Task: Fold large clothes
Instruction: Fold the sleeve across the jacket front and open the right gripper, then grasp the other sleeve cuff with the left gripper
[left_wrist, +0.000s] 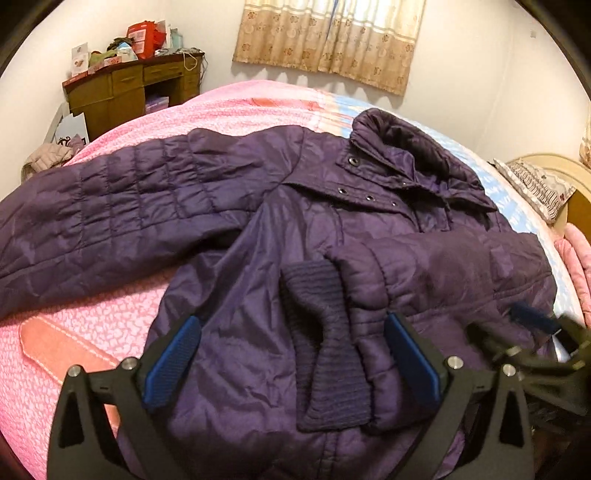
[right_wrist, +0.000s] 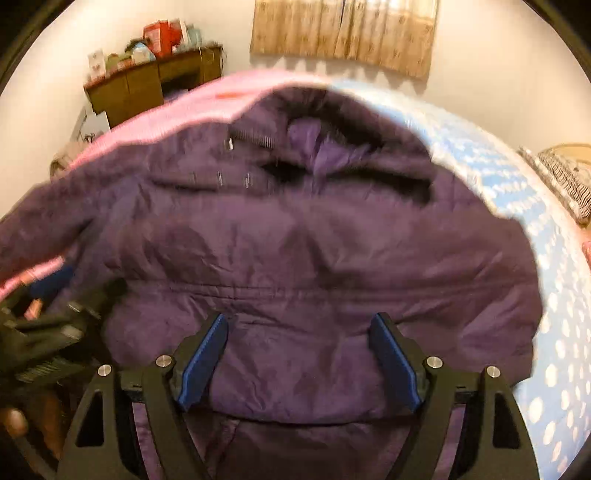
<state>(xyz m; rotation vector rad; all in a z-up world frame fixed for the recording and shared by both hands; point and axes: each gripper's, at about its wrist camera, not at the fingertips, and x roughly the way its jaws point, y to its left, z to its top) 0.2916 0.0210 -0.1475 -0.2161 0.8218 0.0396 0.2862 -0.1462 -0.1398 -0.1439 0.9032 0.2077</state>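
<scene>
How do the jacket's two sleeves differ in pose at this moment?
The left-hand sleeve lies stretched out sideways over the pink blanket, while the right-hand sleeve is folded across the jacket's front. The folded sleeve's ribbed cuff shows, lying between the open left gripper's fingers; the stretched sleeve's cuff is out of frame. Both are the same quilted purple fabric.

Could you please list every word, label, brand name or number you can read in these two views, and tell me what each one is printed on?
No text can be read in either view.
Red boxes on the wooden desk: printing too small to read.
White cards on the desk: only pictures show, blurred.
White paper bag beside the desk: a dark mark, not legible.
Purple jacket: plain snaps, no label showing.
The right wrist view is blurred throughout.
</scene>
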